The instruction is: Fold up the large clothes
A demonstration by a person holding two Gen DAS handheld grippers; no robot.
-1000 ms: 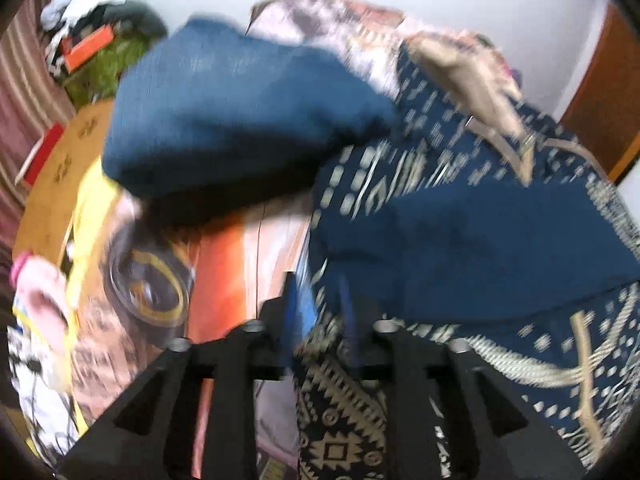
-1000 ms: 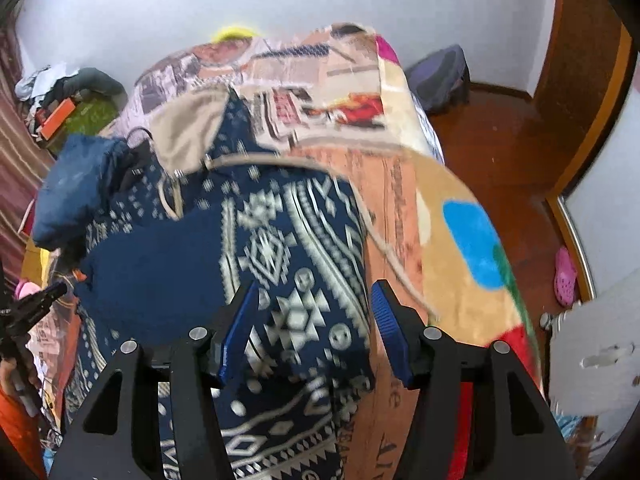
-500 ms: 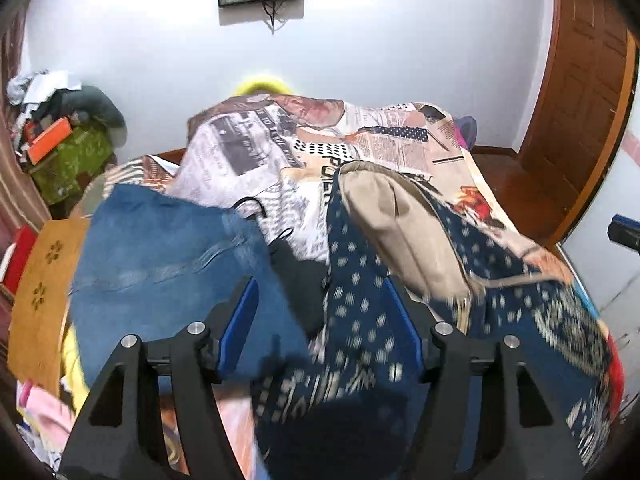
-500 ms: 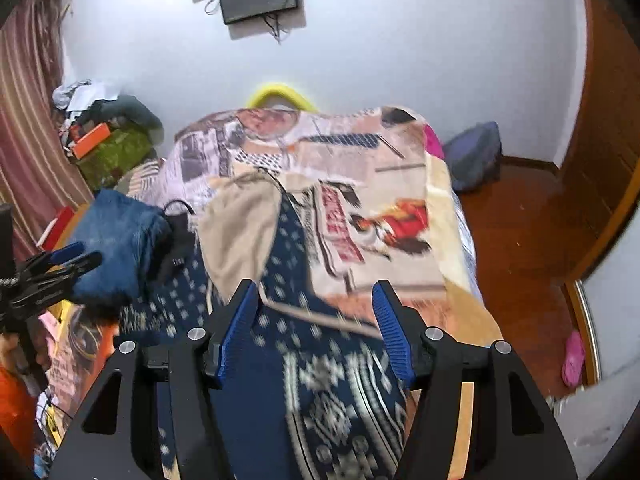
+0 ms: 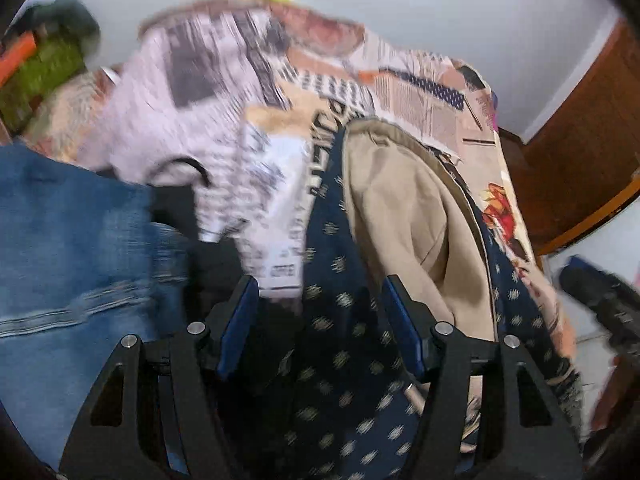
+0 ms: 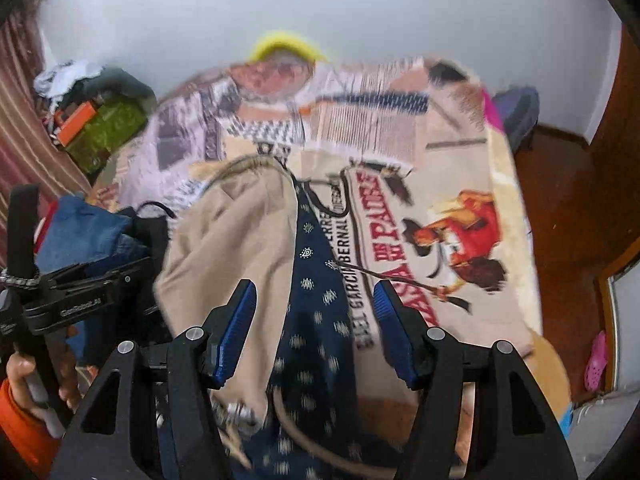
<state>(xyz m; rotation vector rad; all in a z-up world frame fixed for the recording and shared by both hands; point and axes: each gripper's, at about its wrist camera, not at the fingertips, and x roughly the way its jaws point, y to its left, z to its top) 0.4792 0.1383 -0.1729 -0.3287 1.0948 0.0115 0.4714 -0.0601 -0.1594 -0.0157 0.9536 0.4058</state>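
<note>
Plainly, both the left gripper [image 5: 316, 316] and the right gripper [image 6: 314, 320] stood released and empty above the navy patterned garment with its tan lining [image 6: 316, 304], which lay spread on the newspaper-print blanket [image 6: 400, 216] covering the bed. The left jaws had just been opening, with nothing pinched between them. Any grab at the hood risked catching the blanket too, or dragging the garment into the folded blue denim jeans [image 5: 72, 240] just beside it.

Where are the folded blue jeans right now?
The folded blue jeans lie at the bed's left edge in both views, beside a black garment and left of the navy hoodie.
</note>
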